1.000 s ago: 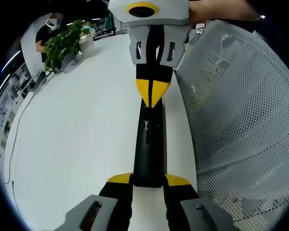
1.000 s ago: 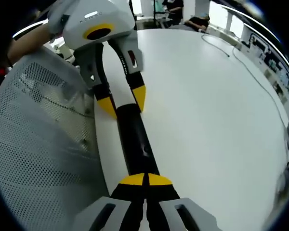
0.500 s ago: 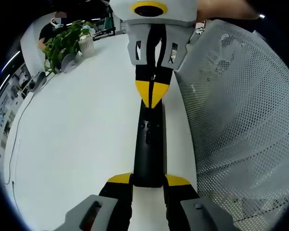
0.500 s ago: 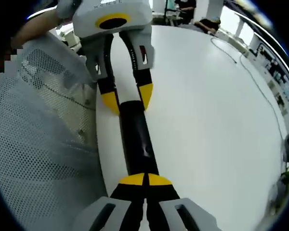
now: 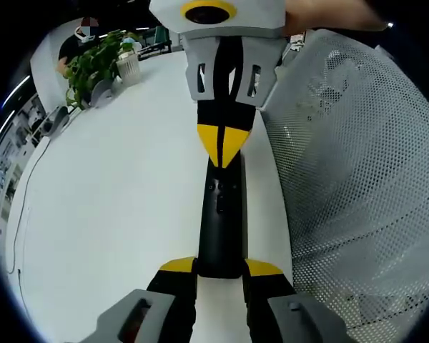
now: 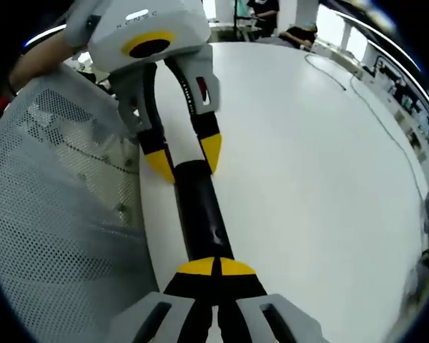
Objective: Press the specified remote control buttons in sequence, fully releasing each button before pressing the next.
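In my left gripper view, a potted plant stands far off on the white counter. My left tool pinches the near end of the black remote, whose small buttons face up here. My right tool, tips pressed together, touches the remote's far end. A white mesh chair back lies beyond. The right gripper view adds a cable across the counter, and the left tool straddling the remote.
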A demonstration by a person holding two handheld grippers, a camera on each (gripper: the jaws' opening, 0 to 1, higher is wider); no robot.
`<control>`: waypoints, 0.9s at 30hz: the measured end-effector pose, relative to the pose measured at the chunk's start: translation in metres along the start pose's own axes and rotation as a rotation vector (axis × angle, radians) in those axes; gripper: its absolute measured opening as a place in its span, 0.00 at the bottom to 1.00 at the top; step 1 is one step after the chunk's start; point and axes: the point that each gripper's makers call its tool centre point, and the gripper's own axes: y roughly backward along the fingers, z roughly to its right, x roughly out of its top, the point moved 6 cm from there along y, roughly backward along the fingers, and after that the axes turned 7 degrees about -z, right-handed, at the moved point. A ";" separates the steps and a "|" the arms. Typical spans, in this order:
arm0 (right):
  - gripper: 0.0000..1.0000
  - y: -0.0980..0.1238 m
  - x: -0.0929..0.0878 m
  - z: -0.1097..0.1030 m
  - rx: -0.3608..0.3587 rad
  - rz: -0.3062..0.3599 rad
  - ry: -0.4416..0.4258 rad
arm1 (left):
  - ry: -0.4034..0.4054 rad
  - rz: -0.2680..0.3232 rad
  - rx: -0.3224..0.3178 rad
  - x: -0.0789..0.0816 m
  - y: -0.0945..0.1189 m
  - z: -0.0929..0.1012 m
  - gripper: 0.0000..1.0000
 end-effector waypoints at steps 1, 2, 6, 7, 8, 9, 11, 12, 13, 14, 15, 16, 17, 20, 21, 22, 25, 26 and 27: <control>0.00 0.000 0.000 0.000 -0.002 0.001 0.002 | 0.000 0.000 0.000 0.000 0.000 0.000 0.25; 0.00 0.000 0.000 0.000 -0.004 0.000 0.003 | -0.001 -0.001 -0.002 0.000 0.000 0.000 0.25; 0.00 -0.002 0.002 -0.001 -0.022 -0.021 0.047 | -0.002 -0.003 -0.004 0.000 0.000 0.000 0.25; 0.00 -0.002 0.003 -0.001 -0.022 -0.023 0.048 | -0.002 -0.003 -0.004 0.000 0.000 0.000 0.25; 0.00 -0.002 0.003 0.000 -0.026 -0.029 0.035 | -0.003 -0.003 -0.004 0.000 0.000 0.000 0.25; 0.00 -0.002 0.004 0.000 -0.028 -0.030 0.029 | -0.004 -0.004 -0.004 0.000 0.000 0.000 0.25; 0.00 -0.002 0.002 0.001 -0.025 -0.022 0.035 | -0.006 -0.004 -0.006 0.000 0.000 0.000 0.25; 0.00 -0.002 0.002 0.001 -0.013 -0.001 -0.014 | -0.005 -0.004 -0.006 0.000 0.000 0.000 0.25; 0.00 -0.002 0.002 0.001 -0.011 0.005 -0.030 | -0.006 -0.005 -0.006 0.000 0.000 0.000 0.25; 0.00 -0.002 0.001 0.002 -0.008 0.018 -0.051 | -0.008 -0.006 -0.006 0.000 0.000 0.000 0.25; 0.00 -0.001 -0.001 0.003 -0.008 0.032 -0.058 | -0.008 -0.007 -0.005 0.000 0.000 0.000 0.25; 0.00 -0.001 -0.002 0.002 -0.006 0.047 -0.055 | -0.007 -0.006 -0.004 0.000 0.000 0.000 0.25; 0.00 -0.001 -0.003 0.002 -0.004 0.061 -0.058 | -0.007 -0.005 -0.004 0.000 0.000 0.000 0.25; 0.00 0.000 -0.004 0.002 0.003 0.092 -0.097 | -0.004 -0.003 -0.004 0.000 0.000 0.000 0.25; 0.00 0.001 -0.002 0.000 0.005 0.111 -0.096 | -0.004 -0.003 -0.003 0.000 0.000 0.000 0.25; 0.00 0.001 0.000 -0.001 0.013 0.125 -0.102 | -0.004 -0.002 -0.003 0.000 0.000 0.000 0.25; 0.00 0.002 0.007 -0.002 0.024 0.136 -0.101 | -0.005 -0.003 -0.004 0.000 0.000 0.000 0.25; 0.00 0.001 0.008 -0.001 0.014 0.127 -0.089 | -0.005 -0.003 -0.005 0.000 0.000 0.000 0.25; 0.00 0.001 0.008 0.001 0.005 0.116 -0.075 | -0.005 -0.003 -0.005 0.000 0.000 0.000 0.25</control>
